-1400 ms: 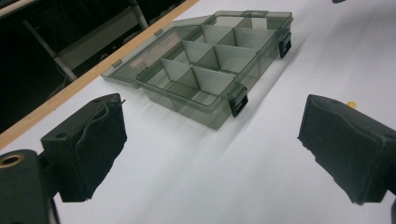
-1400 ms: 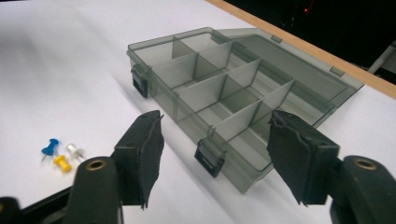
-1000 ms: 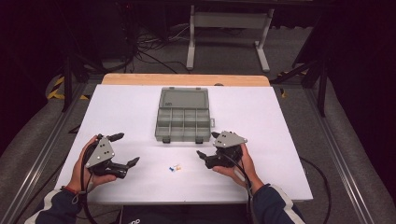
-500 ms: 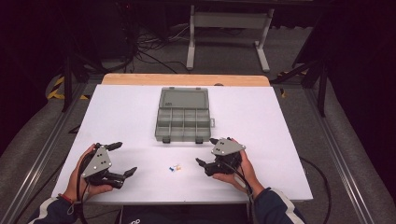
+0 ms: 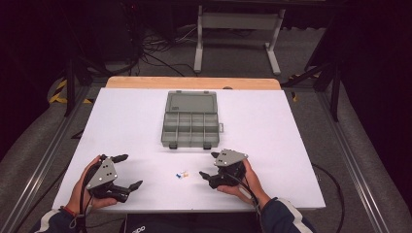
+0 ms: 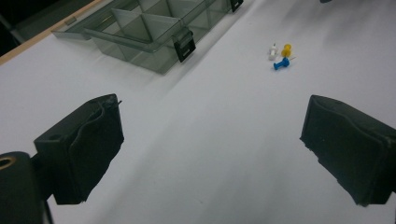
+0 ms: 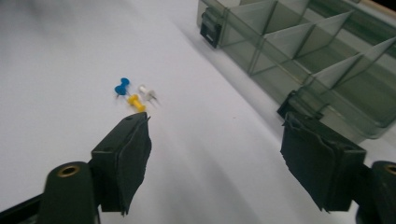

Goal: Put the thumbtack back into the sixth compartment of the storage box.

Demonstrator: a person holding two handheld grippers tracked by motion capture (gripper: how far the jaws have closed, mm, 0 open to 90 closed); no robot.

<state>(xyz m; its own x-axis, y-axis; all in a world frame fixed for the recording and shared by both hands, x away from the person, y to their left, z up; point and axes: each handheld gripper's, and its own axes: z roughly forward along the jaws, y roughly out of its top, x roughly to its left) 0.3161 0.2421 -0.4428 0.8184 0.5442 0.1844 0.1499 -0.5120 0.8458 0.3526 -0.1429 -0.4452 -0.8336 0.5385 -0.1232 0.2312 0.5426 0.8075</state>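
- The left tool [image 5: 125,171] sits in the person's left hand [image 5: 82,187] at the near left corner of the white surface [image 5: 291,131], its black jaws spread wide and aimed toward the middle.
- The right tool [image 5: 208,167] is held in the right hand [image 5: 245,182] near the front edge, jaws apart with nothing between them, aimed left.
- Between the tools lie three small plastic push pins: a blue pin [image 6: 281,64], a yellow pin [image 6: 286,49] and a white pin [image 6: 272,51], clustered together.
- A grey translucent plastic organiser box [image 5: 190,128] lies open, lid back, mid-surface beyond the pins.
- The high view renders the pins as specks; the gripper views show their colours, the box's dividers and its black latches [image 6: 183,44].
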